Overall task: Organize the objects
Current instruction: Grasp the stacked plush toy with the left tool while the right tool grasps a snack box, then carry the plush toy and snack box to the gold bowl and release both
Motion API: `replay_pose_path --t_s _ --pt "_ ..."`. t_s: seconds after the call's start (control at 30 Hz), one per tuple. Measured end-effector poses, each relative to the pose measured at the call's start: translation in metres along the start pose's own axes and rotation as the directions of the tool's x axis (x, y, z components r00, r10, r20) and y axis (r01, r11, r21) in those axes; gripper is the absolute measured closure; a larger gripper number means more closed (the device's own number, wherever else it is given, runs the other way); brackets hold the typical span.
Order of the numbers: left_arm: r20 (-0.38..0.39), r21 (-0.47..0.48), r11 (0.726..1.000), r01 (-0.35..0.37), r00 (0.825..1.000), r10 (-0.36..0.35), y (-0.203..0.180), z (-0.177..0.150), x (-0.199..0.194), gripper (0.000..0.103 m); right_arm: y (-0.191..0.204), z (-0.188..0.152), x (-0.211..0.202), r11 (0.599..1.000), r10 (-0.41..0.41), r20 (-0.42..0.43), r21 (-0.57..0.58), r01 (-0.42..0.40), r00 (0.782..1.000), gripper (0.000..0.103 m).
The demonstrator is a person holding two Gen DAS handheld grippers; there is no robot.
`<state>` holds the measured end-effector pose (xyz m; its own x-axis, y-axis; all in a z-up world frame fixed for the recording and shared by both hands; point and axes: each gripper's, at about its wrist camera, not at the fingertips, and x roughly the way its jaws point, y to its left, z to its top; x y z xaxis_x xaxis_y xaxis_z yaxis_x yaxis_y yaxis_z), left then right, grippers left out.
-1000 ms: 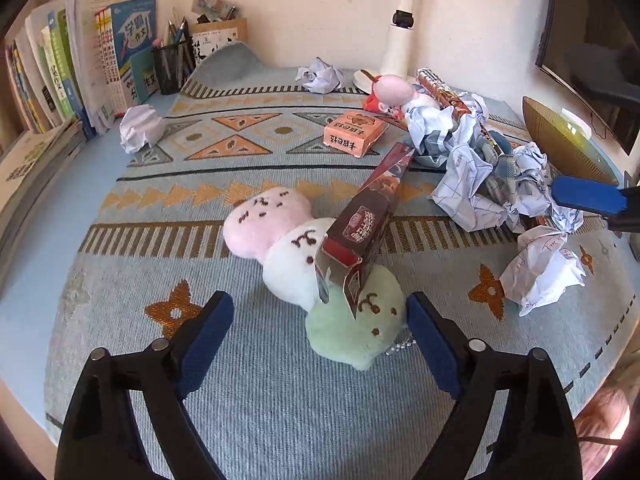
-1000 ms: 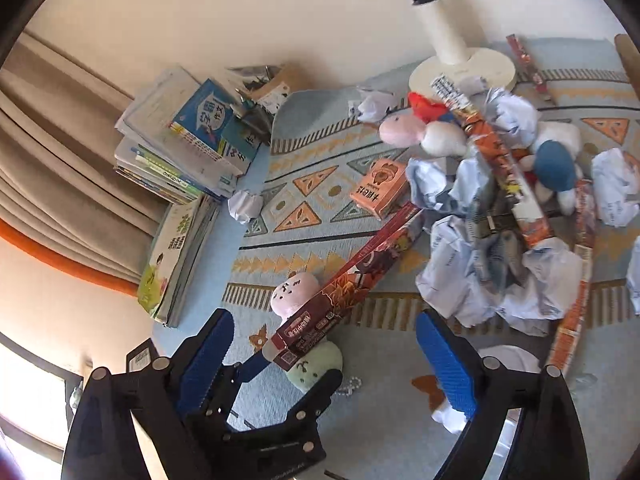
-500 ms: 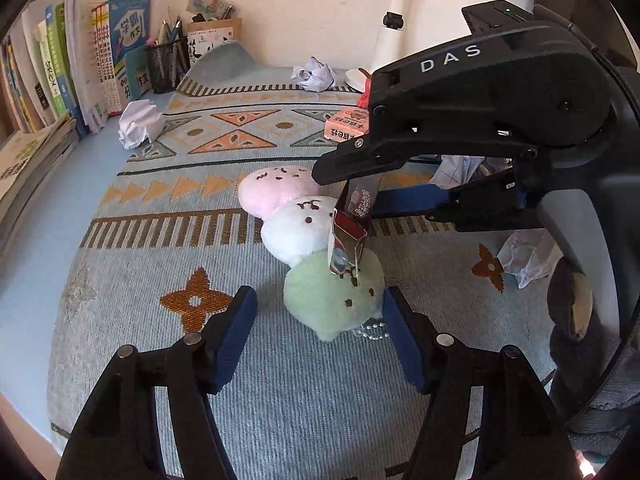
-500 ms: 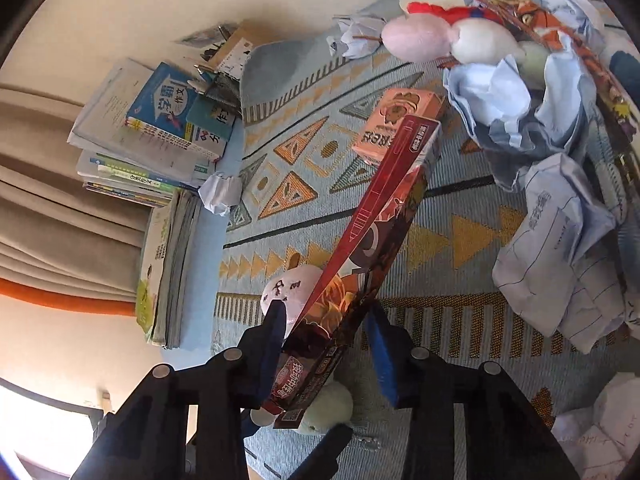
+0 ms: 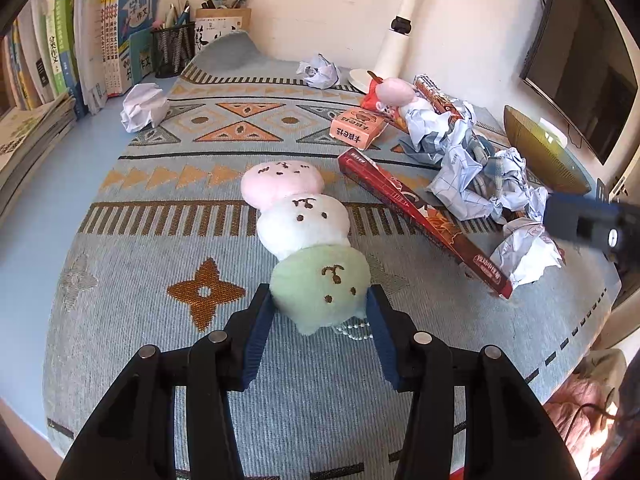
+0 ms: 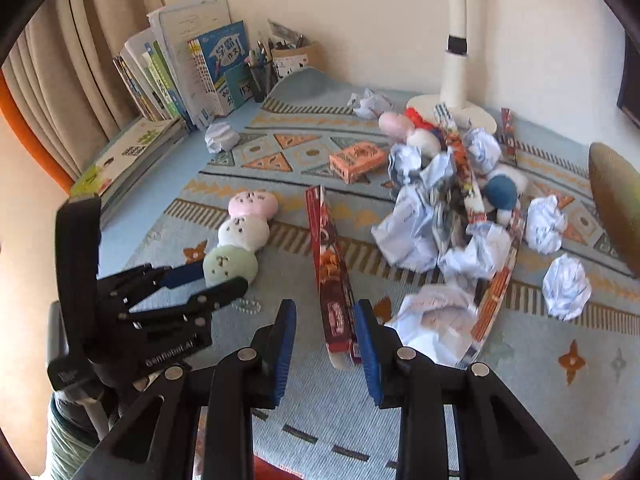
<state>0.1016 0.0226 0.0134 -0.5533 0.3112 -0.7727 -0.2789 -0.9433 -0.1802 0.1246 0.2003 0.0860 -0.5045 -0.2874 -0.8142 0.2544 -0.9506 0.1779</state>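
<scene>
Clamping the green end of a three-ball plush (image 5: 308, 236), the left gripper (image 5: 320, 316) has just closed; the plush's long axis runs straight ahead. Right gripper (image 6: 325, 332) has been closing around the long red box (image 6: 330, 280), only its right pad touching.

the left gripper (image 5: 320, 312) points steeply downward, its jaws just closing, blue pads (image 5: 256, 332) pressing both sides of a soft toy; the right gripper (image 6: 325, 336), tilted downward, has been closing, one pad touching a box end

Cream wall (image 5: 320, 8), beige curtain (image 6: 80, 72), sunlit patterned rug (image 5: 168, 184).
</scene>
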Motion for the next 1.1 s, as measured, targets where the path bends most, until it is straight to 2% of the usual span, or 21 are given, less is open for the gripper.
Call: replay_pose_path --t_s 0.03,0.1,0.13,0.17,0.2,0.23,0.27,0.37,0.4,0.47,0.53,0.6,0.67,0.7,0.73,0.77,0.83,1.0,1.1 --pt "0.001 -0.003 1.0 -0.002 1.0 0.002 0.0 0.0 0.0 0.057 -0.01 -0.007 0.006 0.997 0.064 -0.011 0.042 -0.064 0.998 0.073" --pt "-0.002 -0.002 1.0 -0.007 1.0 0.007 0.0 0.001 0.0 0.057 -0.029 -0.016 0.01 0.97 0.204 0.02 0.13 -0.205 0.979 0.071" --pt "-0.005 -0.002 1.0 -0.009 1.0 0.009 -0.001 0.002 0.001 0.055 -0.032 -0.016 0.011 0.966 0.218 0.03 0.136 -0.22 0.976 0.064" --pt "-0.009 -0.002 1.0 -0.012 1.0 0.012 -0.001 0.002 0.001 0.052 -0.029 -0.014 0.011 0.974 0.197 0.03 0.108 -0.2 0.98 0.053" --pt "-0.012 -0.004 1.0 -0.022 1.0 0.022 -0.002 0.004 0.002 0.05 -0.024 -0.01 0.009 0.984 0.163 0.042 0.064 -0.166 0.986 0.048" --pt "-0.015 -0.006 0.999 -0.035 0.999 0.034 -0.002 0.006 0.004 0.05 -0.017 -0.005 0.006 0.991 0.129 0.063 0.015 -0.13 0.99 0.035" --pt "-0.016 -0.009 0.999 -0.042 0.999 0.041 -0.002 0.009 0.006 0.05 -0.009 0.0 0.005 0.995 0.1 0.083 -0.021 -0.099 0.992 0.027" --pt "-0.011 -0.038 0.999 -0.027 1.0 0.027 -0.001 0.016 0.011 0.049 0.002 0.021 0.025 0.997 0.028 0.05 -0.069 -0.025 0.998 0.026" --pt "-0.012 -0.046 0.999 -0.025 1.0 0.025 0.0 0.018 0.013 0.049 0.002 0.025 0.034 0.997 0.017 0.031 -0.081 -0.014 0.999 0.026" --pt "-0.006 -0.042 0.998 -0.042 0.999 0.042 0.0 0.021 0.017 0.049 0.002 0.031 0.05 0.994 -0.002 0.003 -0.109 0.002 1.0 0.042" --pt "-0.003 -0.032 0.998 -0.048 0.999 0.048 -0.001 0.022 0.018 0.052 0.003 0.032 0.057 0.986 -0.06 0.012 -0.158 0.061 0.998 0.043" --pt "0.001 -0.034 0.998 -0.05 0.999 0.05 0.001 0.023 0.018 0.055 0.004 0.032 0.061 0.979 -0.077 0.018 -0.189 0.079 0.997 0.049" --pt "0.007 -0.043 0.998 -0.049 0.999 0.05 0.002 0.023 0.018 0.057 0.006 0.032 0.063 0.972 -0.111 0.033 -0.204 0.116 0.993 0.065" --pt "0.007 -0.041 0.998 -0.053 0.999 0.053 0.001 0.023 0.018 0.059 0.007 0.032 0.064 0.968 -0.12 0.037 -0.217 0.126 0.992 0.069" --pt "0.007 -0.032 0.998 -0.058 0.998 0.058 -0.001 0.023 0.018 0.06 0.009 0.032 0.064 0.966 -0.115 0.044 -0.229 0.122 0.992 0.079" --pt "0.009 -0.025 0.998 -0.065 0.998 0.066 -0.003 0.024 0.018 0.06 0.011 0.034 0.064 0.964 -0.106 0.05 -0.238 0.115 0.993 0.082" --pt "0.007 -0.024 0.997 -0.069 0.998 0.069 -0.003 0.025 0.016 0.06 0.012 0.04 0.069 0.964 -0.111 0.029 -0.241 0.115 0.993 0.082" --pt "0.018 -0.036 0.995 -0.096 0.995 0.097 0.006 0.027 0.006 0.06 0.011 0.059 0.089 0.972 -0.081 -0.101 -0.228 0.056 0.992 0.075" --pt "0.011 -0.052 0.994 -0.101 0.995 0.102 0.013 0.025 0.007 0.06 0.017 0.055 0.095 0.959 -0.131 -0.095 -0.266 0.101 0.987 0.077"
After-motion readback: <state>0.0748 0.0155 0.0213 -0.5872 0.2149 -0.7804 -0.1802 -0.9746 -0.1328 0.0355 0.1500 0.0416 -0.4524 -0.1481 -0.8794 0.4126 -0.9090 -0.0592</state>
